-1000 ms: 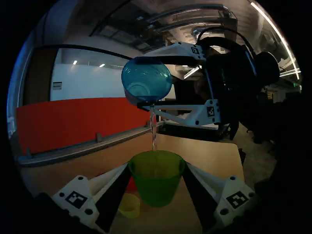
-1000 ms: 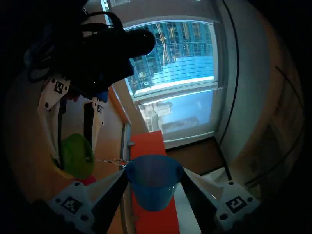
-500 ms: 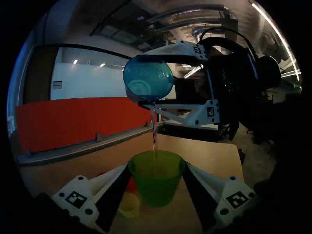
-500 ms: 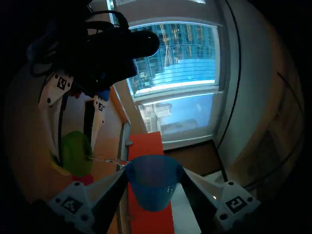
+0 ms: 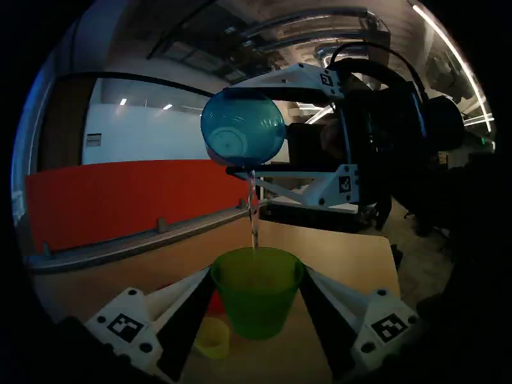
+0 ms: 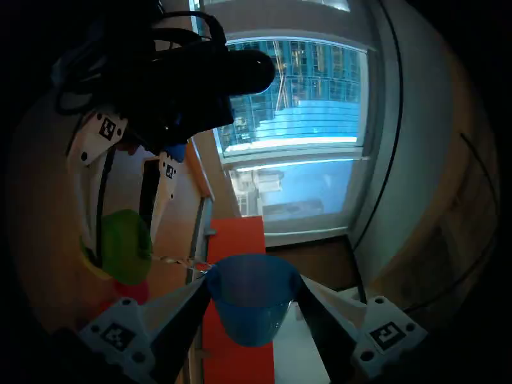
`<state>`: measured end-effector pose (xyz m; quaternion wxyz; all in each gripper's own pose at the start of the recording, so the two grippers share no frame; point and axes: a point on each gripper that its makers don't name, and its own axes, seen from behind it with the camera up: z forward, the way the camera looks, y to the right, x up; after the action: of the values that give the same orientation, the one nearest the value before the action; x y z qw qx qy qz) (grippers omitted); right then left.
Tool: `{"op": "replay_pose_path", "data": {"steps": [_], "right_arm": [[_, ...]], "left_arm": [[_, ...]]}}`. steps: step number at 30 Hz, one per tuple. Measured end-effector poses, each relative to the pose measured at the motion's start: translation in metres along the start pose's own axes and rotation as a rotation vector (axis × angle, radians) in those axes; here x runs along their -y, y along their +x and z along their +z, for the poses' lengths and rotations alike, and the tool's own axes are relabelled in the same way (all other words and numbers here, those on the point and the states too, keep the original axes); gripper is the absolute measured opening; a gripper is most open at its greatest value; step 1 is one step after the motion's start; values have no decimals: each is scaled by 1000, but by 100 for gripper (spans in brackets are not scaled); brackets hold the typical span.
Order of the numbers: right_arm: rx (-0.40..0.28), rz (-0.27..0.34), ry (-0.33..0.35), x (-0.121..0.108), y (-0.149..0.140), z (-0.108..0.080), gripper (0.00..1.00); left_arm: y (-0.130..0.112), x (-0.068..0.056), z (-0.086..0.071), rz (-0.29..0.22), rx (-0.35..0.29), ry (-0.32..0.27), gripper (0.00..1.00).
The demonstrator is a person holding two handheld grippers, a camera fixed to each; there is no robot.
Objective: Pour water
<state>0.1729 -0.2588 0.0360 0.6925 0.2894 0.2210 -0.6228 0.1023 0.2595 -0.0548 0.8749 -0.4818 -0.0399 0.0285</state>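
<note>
Pour in progress: my right gripper [image 6: 253, 288], clamped on the blue cup [image 5: 243, 131], tips it slightly further, and the thin stream [image 5: 253, 214] still feeds the green cup [image 5: 257, 301] clasped in my left gripper [image 5: 257, 276].

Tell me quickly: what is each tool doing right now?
Left tool: closed on the green cup.
Right tool: closed on the blue cup, pouring water.

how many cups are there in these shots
4. A blue cup, tipped, in the right gripper; a green cup in the left gripper; a small yellow cup on the table; a red cup mostly hidden behind the green one. Others may be hidden.
</note>
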Motion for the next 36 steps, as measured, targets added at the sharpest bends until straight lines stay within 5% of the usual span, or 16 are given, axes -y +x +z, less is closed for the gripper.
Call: {"op": "replay_pose_path", "data": {"steps": [36], "right_arm": [[0, -149, -13, -8, 11, 10, 91]], "left_arm": [[6, -3, -5, -6, -18, -1, 88]]}}
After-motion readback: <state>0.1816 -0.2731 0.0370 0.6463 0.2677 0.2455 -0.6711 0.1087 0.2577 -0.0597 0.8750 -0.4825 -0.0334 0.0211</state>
